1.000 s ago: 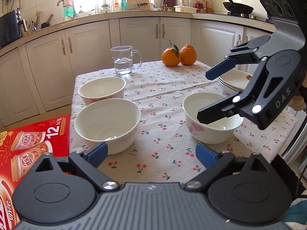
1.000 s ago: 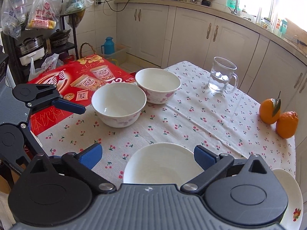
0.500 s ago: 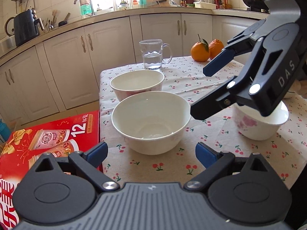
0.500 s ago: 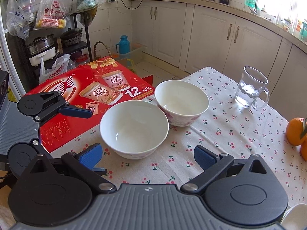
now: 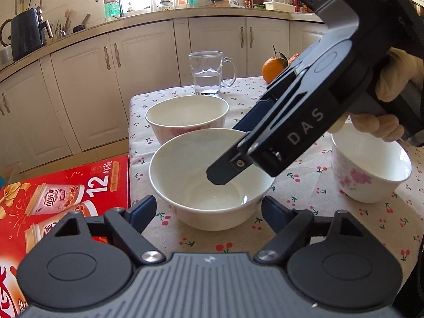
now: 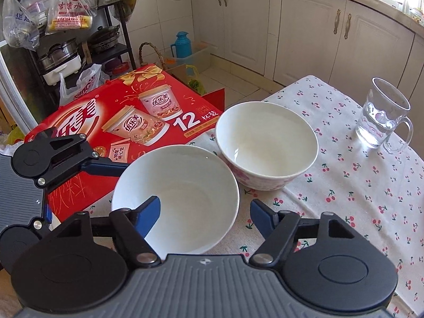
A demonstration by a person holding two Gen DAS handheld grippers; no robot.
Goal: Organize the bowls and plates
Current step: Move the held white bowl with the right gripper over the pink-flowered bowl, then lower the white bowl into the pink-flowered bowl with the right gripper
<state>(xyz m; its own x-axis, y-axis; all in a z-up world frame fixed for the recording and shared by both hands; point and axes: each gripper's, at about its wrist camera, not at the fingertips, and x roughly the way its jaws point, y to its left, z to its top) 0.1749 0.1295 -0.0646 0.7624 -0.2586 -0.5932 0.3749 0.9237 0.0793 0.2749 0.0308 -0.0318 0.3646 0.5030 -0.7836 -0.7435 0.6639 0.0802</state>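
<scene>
The plain white ceramic bowl (image 6: 175, 201) stands at the near left corner of the worktop (image 6: 344, 185), which wears a white cloth printed with small red cherries. Just behind it stands a second white bowl with pink flowers (image 6: 266, 145); whether the two touch is not clear. A third flowered bowl (image 5: 371, 169) sits well apart to the right.

The right hand-held gripper (image 6: 205, 208) has just been closing, and one finger is inside the plain bowl with the other outside, so the wall is between them, but the pads do not seem to press it yet. The left hand-held gripper (image 5: 209, 212) has also just been closing, and its fingers stand on both sides of the same bowl, not gripping.

The risk is probably that both grippers pinch one bowl and tip it, or push it off the near edge onto the red drink carton (image 6: 127, 122).

Further away are a glass mug with water (image 6: 381, 116), oranges (image 5: 273, 69), cream cabinets (image 6: 304, 26) and a tiled floor.
</scene>
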